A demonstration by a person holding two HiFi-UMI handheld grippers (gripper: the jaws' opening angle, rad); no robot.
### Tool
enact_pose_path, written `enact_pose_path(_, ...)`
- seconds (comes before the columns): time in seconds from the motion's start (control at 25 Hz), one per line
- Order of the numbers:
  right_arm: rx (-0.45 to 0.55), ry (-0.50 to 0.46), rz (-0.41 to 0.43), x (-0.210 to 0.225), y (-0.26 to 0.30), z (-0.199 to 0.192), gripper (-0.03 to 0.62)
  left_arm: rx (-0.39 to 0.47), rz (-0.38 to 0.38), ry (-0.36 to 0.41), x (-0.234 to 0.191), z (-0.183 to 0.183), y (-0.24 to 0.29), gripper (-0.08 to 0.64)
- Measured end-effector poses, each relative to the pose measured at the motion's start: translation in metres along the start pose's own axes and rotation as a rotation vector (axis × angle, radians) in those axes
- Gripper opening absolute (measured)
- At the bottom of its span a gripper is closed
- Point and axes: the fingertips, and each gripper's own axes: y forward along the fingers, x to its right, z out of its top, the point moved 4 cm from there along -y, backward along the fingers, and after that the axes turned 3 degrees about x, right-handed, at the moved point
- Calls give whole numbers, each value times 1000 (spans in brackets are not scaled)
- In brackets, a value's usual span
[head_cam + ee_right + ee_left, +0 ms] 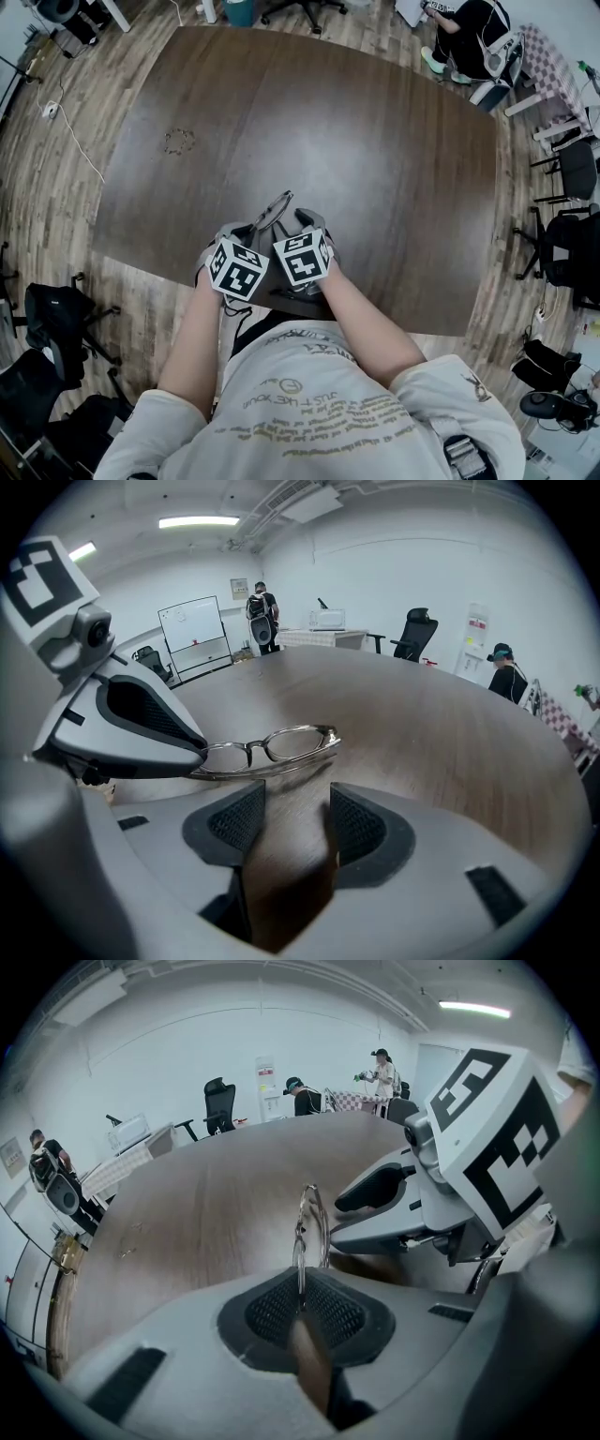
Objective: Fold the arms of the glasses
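A pair of thin-rimmed clear glasses (274, 210) hangs just above the dark wooden table (375, 141), near its front edge. My left gripper (242, 228) is shut on one end of the frame. In the left gripper view the glasses (309, 1227) stand edge-on out of the closed pads (323, 1312). In the right gripper view the glasses (272, 750) stretch sideways from the left gripper (141, 724), with one arm lying along the lenses. My right gripper (305, 218) sits close beside them, its jaws open (295, 822) with only bare table between them.
A faint ring mark (179, 141) shows on the table's far left. Office chairs (56, 319) stand around the table, and a person (469, 37) sits at the far right. A whiteboard (195, 630) stands at the room's back wall.
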Motion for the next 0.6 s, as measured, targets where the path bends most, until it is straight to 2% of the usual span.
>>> enact_pose_path(0.16, -13, 0, -8, -2, 1, -4, 210, 2, 0, 19, 2, -1, -1, 32)
enact_pose_path(0.28, -20, 10, -12, -4, 1, -5, 210, 8, 28, 36, 1, -3, -2, 32)
enact_pose_path(0.6, -38, 14, -8, -3, -3, -11, 197, 12, 55, 37, 2, -5, -3, 33)
